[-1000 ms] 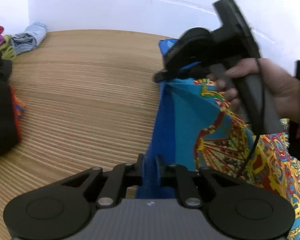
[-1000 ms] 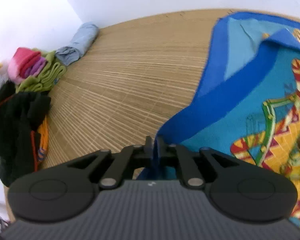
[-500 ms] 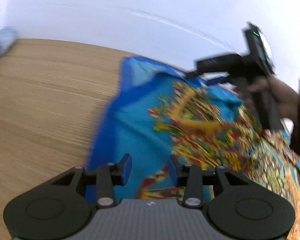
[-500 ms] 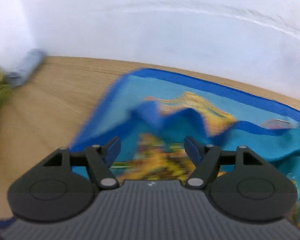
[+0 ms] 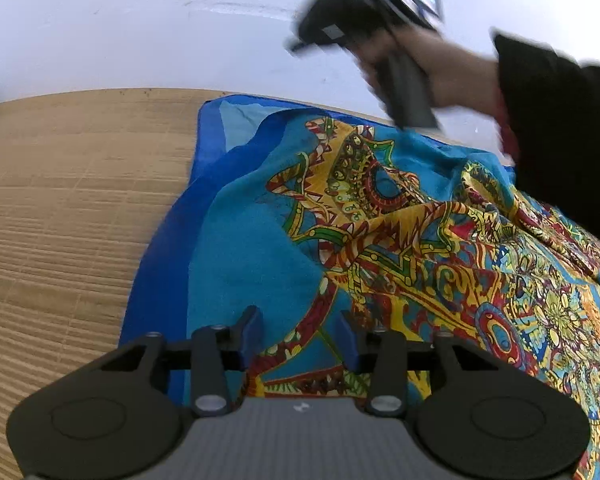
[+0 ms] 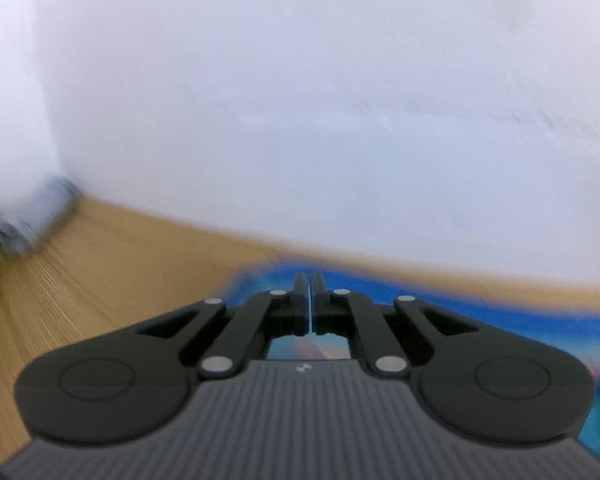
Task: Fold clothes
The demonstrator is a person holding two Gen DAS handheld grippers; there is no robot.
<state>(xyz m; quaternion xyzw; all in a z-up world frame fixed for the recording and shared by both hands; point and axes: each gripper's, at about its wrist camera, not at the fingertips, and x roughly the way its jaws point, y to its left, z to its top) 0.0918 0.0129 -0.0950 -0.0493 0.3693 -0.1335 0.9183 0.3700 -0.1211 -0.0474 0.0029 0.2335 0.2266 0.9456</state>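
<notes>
Now blue-bordered cloth lies rumpled, bare mat alongside.

Left gripper: jaws spread apart, with a clear gap between the two blue-tipped fingers; nothing sits between them. It is pitched downward.

Right gripper: jaws drawn together, with only a hairline slit between the fingers; nothing visible is clamped. It points forward at a shallow angle.

In the left wrist view, the right gripper is raised high, blurred, and held at its handle by the right hand. The forearm is covered by a dark sleeve.
</notes>
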